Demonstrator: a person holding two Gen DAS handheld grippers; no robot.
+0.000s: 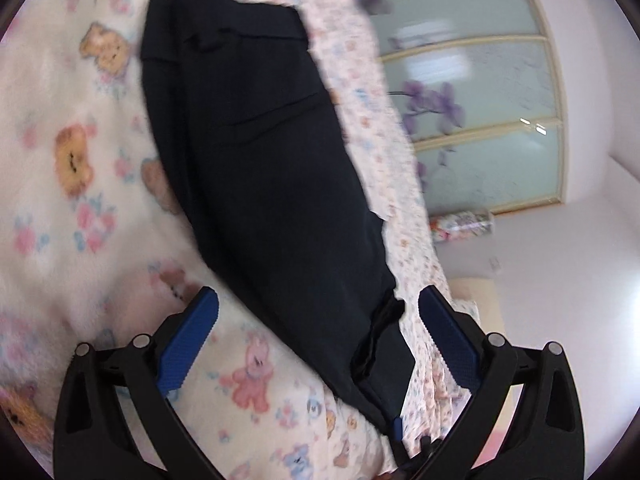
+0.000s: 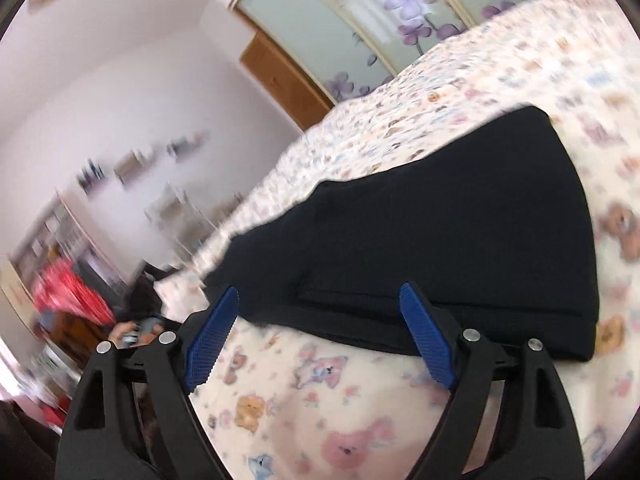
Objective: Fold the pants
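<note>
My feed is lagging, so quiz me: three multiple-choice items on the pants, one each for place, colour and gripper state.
1. Where do the pants lie?
A. on the patterned bedspread
B. on a wooden floor
C. over a chair back

2. What colour are the pants?
A. red
B. dark, near black
C. light grey

3. How does the right gripper stand?
A. clamped on the pants
B. shut on nothing
C. open, holding nothing

Key:
1 A: the pants lie flat on the bedspread printed with bears and flowers.
2 B: the cloth reads dark, near black, in both wrist views.
3 C: the right gripper has its blue pads wide apart, with only the edge of the pants lying between them.
</note>
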